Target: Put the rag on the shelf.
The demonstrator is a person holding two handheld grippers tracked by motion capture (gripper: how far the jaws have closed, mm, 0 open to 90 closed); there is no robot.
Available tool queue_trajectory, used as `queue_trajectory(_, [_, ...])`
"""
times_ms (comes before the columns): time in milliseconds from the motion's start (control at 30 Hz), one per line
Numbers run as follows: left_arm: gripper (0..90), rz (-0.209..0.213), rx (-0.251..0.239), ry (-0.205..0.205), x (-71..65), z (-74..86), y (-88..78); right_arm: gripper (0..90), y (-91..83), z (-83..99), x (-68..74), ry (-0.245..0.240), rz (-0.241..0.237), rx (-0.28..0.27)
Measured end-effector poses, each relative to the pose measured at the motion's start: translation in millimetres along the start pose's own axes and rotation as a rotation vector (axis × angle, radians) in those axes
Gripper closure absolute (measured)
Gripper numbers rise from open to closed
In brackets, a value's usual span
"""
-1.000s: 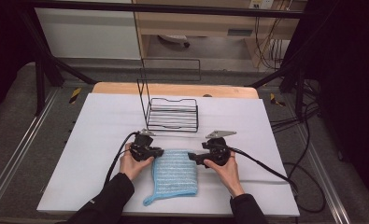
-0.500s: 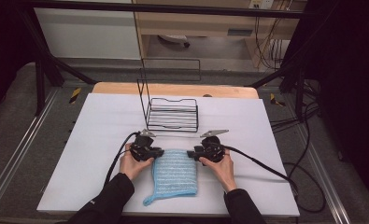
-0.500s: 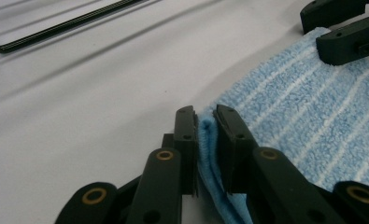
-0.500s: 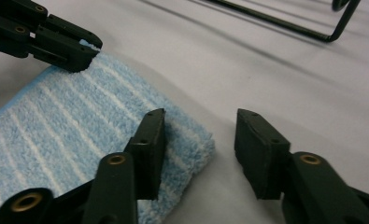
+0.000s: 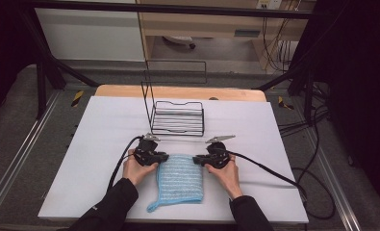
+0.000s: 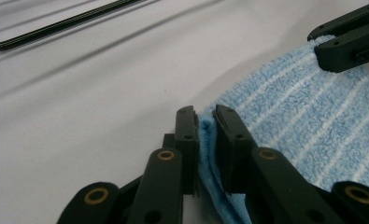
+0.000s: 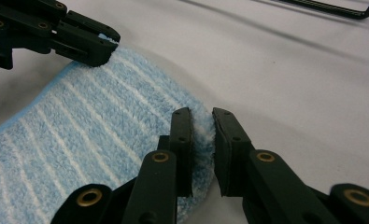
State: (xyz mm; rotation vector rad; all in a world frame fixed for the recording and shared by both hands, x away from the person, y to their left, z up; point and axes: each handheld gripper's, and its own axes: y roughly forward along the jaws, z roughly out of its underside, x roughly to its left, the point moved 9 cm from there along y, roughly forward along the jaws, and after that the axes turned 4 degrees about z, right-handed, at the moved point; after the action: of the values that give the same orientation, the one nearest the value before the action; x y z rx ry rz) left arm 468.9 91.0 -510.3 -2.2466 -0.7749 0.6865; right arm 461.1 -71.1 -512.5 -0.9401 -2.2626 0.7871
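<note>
Low in the middle of the high view, a light-blue striped terry cloth (image 5: pixel 179 181) lies on the white table (image 5: pixel 274 144), with a small loop at its lower left corner. The left gripper (image 5: pixel 162 157) sits at the cloth's upper left corner and the right gripper (image 5: pixel 197 159) at its upper right corner, each held in a hand coming in from the bottom of the frame.

Seen from the left gripper view, the jaws stand narrow with a doubled edge of the cloth (image 6: pixel 205 140) pinched between them; the right gripper (image 6: pixel 348 39) shows at the upper right, on the far corner. Seen from the right gripper view, the jaws are likewise closed on the cloth's fluffy edge (image 7: pixel 202 135).

Both far corners appear gripped, so the step in hand looks like the start of a fold or a lift. Next, both hands would need to rise together and evenly, keeping the edge taut. A black wire rack (image 5: pixel 178 118) stands just above the grippers in the frame, so any forward carry must clear it.
</note>
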Motion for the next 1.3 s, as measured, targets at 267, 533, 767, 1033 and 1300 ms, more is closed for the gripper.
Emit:
queue_trajectory(267, [81.4, 0.011, -0.009, -0.012, -0.8, -1.0, -2.8, 81.2, -3.1, -1.6, 1.8, 0.011, -0.003, -0.012])
queue_trajectory(533, [81.5, 0.034, -0.046, -0.022, -2.8, -6.1, -15.3, 81.1, -11.3, -8.1, 5.2, 0.011, -0.019, -0.055])
queue_trajectory(767, [81.5, 0.040, -0.117, -0.007, -7.2, -14.6, -31.9, 81.2, -23.3, -16.5, 9.8, 0.017, -0.039, -0.112])
queue_trajectory(1033, [81.5, 0.050, -0.174, 0.000, -13.3, -22.2, -46.1, 81.1, -37.1, -25.9, 15.9, 0.001, -0.050, -0.170])
queue_trajectory(1300, [81.6, 0.038, -0.209, 0.015, -18.2, -27.7, -57.9, 81.2, -47.7, -32.8, 22.6, -0.015, -0.048, -0.211])
